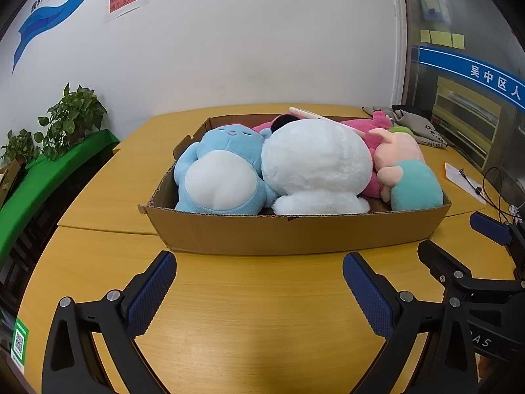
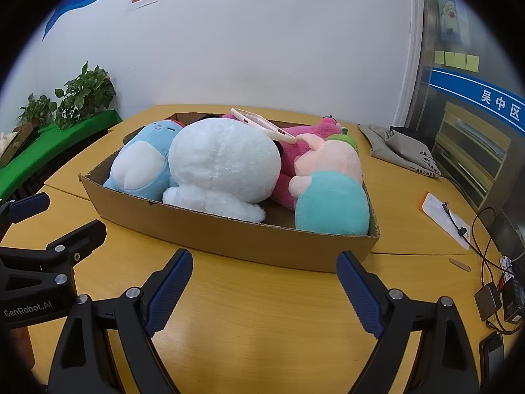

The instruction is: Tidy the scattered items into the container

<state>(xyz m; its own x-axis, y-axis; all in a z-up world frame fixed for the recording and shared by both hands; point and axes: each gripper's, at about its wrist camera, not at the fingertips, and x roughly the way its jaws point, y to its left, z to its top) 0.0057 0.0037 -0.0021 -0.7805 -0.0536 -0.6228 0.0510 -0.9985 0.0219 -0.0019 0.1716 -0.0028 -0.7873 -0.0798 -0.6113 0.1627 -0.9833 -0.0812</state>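
A shallow cardboard box (image 1: 295,234) (image 2: 229,239) sits on the wooden table. In it lie a blue plush (image 1: 220,170) (image 2: 141,167), a white plush (image 1: 318,164) (image 2: 223,167), a pink plush (image 1: 377,124) (image 2: 311,131) and a peach-and-teal plush (image 1: 410,174) (image 2: 331,197). A pale flat case (image 1: 323,119) (image 2: 262,124) rests on top of them. My left gripper (image 1: 259,272) is open and empty, in front of the box. My right gripper (image 2: 264,272) is open and empty, also in front of the box. Each shows at the edge of the other's view.
A grey cloth bag (image 1: 416,124) (image 2: 403,147) lies behind the box at the right. A white paper (image 2: 446,223), cables and a small black device (image 2: 489,298) lie at the right edge. Potted plants (image 1: 65,121) stand on a green shelf at the left.
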